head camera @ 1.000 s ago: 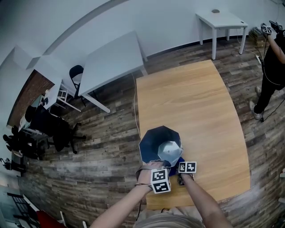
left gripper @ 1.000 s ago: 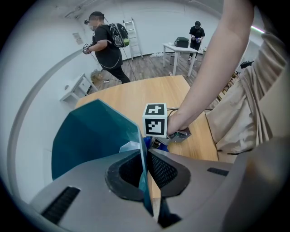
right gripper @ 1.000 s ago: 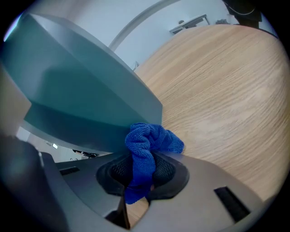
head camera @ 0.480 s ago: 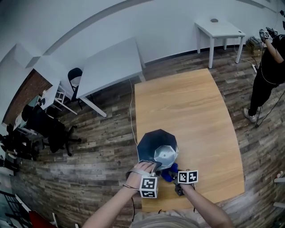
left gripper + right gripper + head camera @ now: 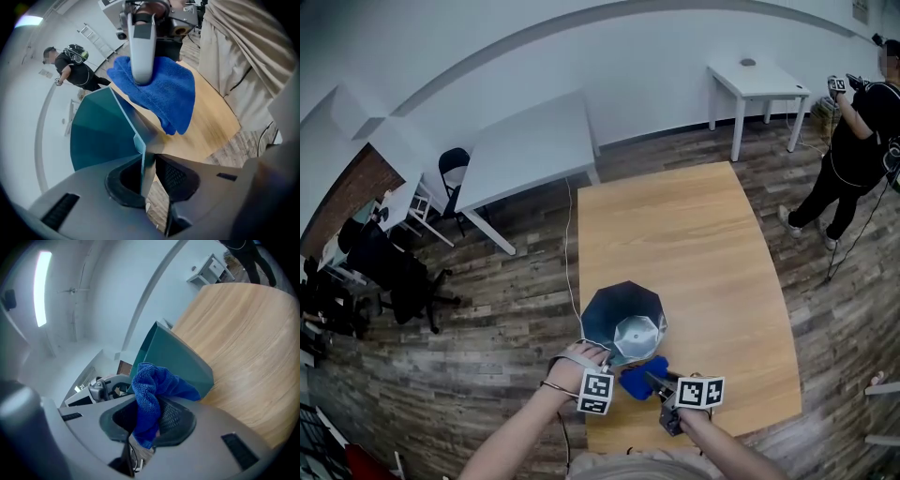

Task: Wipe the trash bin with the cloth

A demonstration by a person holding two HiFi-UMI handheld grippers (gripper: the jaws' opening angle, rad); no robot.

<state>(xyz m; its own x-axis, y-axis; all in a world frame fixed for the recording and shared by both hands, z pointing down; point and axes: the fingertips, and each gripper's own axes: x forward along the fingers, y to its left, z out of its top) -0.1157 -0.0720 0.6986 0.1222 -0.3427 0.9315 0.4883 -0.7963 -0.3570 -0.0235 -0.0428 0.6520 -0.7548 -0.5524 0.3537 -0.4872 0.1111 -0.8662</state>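
- Trash bin (image 5: 605, 314): dark teal, eight-sided, on the near left corner of the wooden tabletop (image 5: 694, 234). Only the head view looks into its mouth, down to a silvery bottom.
- Left tongs (image 5: 149, 165): your left gripper view shows the bin's wall edge-on between the pads, at a corner of the rim. The tongs have just been closing and now pinch that wall. The head view gives only the marker cube and your left hand (image 5: 574, 364) at the bin's near rim.
- Right tongs (image 5: 151, 419): your right gripper view shows them pressed onto the blue cloth (image 5: 154, 390), with a bunched fold between the pads.
- Cloth, position: the head view sets it just beside the bin's near side. The left gripper view adds that it hangs above the tabletop, with one grey finger (image 5: 142, 51) of the right tongs across it. No view settles whether it touches the bin.
- Surroundings, head view: white tables (image 5: 530, 141), black chair (image 5: 455, 169), plank floor (image 5: 516, 309), and a person in black (image 5: 848, 155) well apart from the tabletop.
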